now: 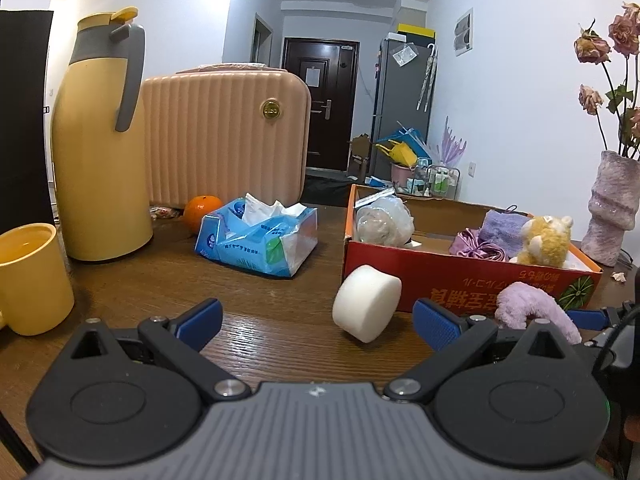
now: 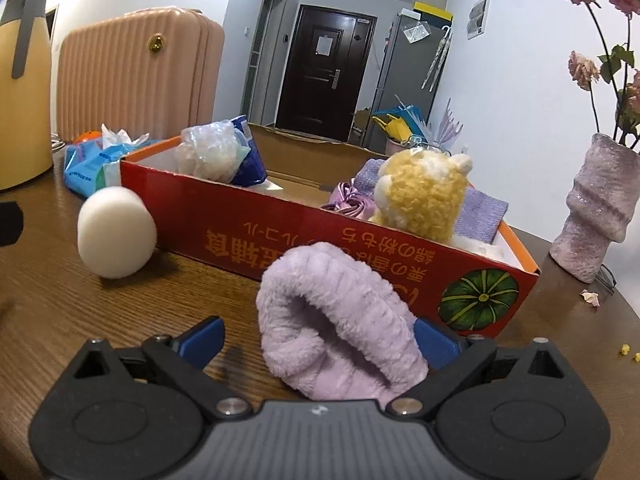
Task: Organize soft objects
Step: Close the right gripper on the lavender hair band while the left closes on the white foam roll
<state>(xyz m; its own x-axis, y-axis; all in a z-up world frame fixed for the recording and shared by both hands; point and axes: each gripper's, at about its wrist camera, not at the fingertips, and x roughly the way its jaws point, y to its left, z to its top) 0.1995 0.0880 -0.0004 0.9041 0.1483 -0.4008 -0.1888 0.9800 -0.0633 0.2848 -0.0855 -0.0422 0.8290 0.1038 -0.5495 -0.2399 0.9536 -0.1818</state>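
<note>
A red cardboard box [image 1: 460, 292] [image 2: 280, 232] stands on the wooden table. Inside it are a yellow plush toy [image 1: 546, 240] [image 2: 424, 200], purple cloths and a bundled plastic bag [image 1: 384, 220]. A white round sponge [image 1: 366, 302] [image 2: 116, 232] leans against the box's near left corner, just ahead of my open left gripper [image 1: 318, 320] and between its fingertips, untouched. A fluffy lilac item [image 2: 340, 320] [image 1: 536, 308] lies in front of the box, between the fingers of my right gripper [image 2: 318, 340]. The left pad stands apart from it, so the jaws are open.
At the left stand a yellow thermos jug [image 1: 100, 152] and a yellow mug [image 1: 30, 276]. A blue tissue pack [image 1: 260, 240] and an orange [image 1: 202, 208] lie before a pink suitcase [image 1: 224, 136]. A lilac vase [image 2: 596, 216] with dried roses stands at the right.
</note>
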